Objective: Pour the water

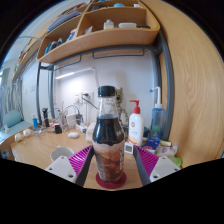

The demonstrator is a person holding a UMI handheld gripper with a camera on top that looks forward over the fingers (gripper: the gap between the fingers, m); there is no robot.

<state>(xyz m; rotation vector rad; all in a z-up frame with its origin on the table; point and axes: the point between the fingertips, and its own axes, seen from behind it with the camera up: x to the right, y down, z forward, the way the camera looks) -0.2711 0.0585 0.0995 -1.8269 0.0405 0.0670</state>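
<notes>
- The gripper (110, 163) shows two white fingers.
- Each finger wears a magenta pad (148, 160) on its inner face.
- The pads look ribbed, with pale stripes.

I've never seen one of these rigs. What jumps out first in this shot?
A bottle of dark liquid stands upright between the tongs, on a red coaster. The tongs are open, a gap at each side of the bottle. Beyond to the right stands a white pump bottle; shelves hang above.
</notes>
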